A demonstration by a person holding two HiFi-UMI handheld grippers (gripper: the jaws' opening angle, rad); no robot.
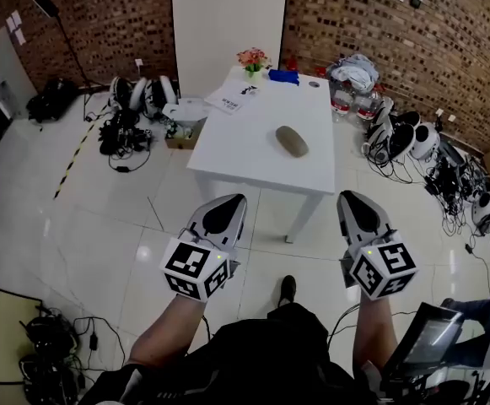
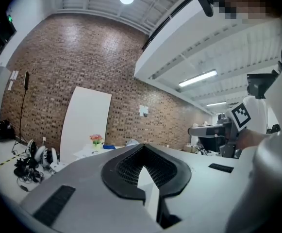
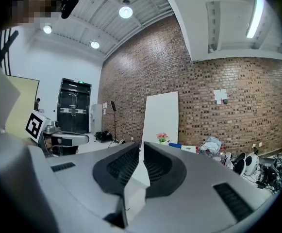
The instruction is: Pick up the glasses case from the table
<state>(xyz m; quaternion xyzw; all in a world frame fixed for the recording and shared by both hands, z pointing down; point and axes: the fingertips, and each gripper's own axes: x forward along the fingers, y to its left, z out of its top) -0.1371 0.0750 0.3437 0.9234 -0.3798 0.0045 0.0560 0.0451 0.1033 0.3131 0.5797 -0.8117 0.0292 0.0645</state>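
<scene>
The glasses case [image 1: 292, 141], a brownish-grey oval, lies on the white table [image 1: 245, 146] ahead of me, toward its right half. Both grippers are held level above the floor, short of the table's near edge and well away from the case. My left gripper [image 1: 230, 202] [image 2: 143, 147] has its jaws together with nothing between them. My right gripper [image 1: 352, 197] [image 3: 141, 144] is shut too and holds nothing. In the gripper views the case is hidden behind the jaws; only the table's far end with the flowers [image 2: 96, 140] [image 3: 162, 137] shows.
At the table's far end stand a flower pot [image 1: 253, 59], a blue item [image 1: 283, 76] and papers [image 1: 232, 99]. Headsets and cables litter the floor at the left [image 1: 135, 108] and right [image 1: 401, 137]. A white board [image 1: 228, 15] leans on the brick wall. A screen [image 1: 430, 340] sits at lower right.
</scene>
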